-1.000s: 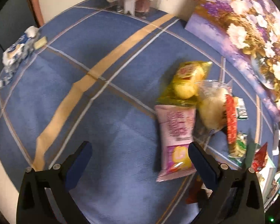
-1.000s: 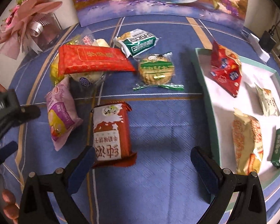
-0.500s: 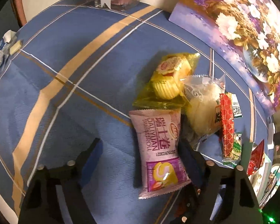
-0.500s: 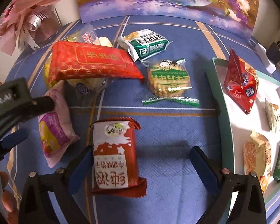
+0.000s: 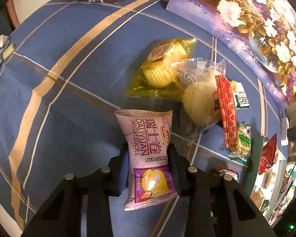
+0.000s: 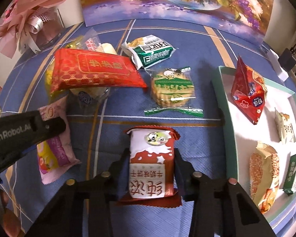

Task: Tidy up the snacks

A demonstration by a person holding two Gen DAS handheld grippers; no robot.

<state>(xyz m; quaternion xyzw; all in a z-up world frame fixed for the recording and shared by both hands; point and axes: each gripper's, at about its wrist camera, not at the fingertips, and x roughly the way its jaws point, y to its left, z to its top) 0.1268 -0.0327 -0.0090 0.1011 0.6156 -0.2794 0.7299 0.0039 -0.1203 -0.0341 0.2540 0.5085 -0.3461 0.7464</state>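
My left gripper [image 5: 149,158] is shut on a pink Swiss roll packet [image 5: 148,138] that lies on the blue tablecloth; the packet is pinched at its middle. It also shows in the right wrist view [image 6: 53,150], with the left gripper's black body over it. My right gripper [image 6: 152,162] is shut on a red and white milk biscuit packet [image 6: 151,162] lying on the cloth. A green-rimmed white tray [image 6: 225,122] at the right holds several snacks, among them a red pouch [image 6: 248,92].
Loose snacks lie ahead: a yellow cake packet [image 5: 161,69], a clear-wrapped bun [image 5: 199,98], a long red packet [image 6: 94,73], a green and white packet [image 6: 152,53], a round cookie [image 6: 171,88]. A flower painting [image 6: 177,0] stands at the back, a pink bouquet [image 6: 27,17] at the back left.
Both grippers have moved forward and closed: the left one onto the pink Swiss roll packet, the right one onto the red and white biscuit packet. Both were open a second ago.
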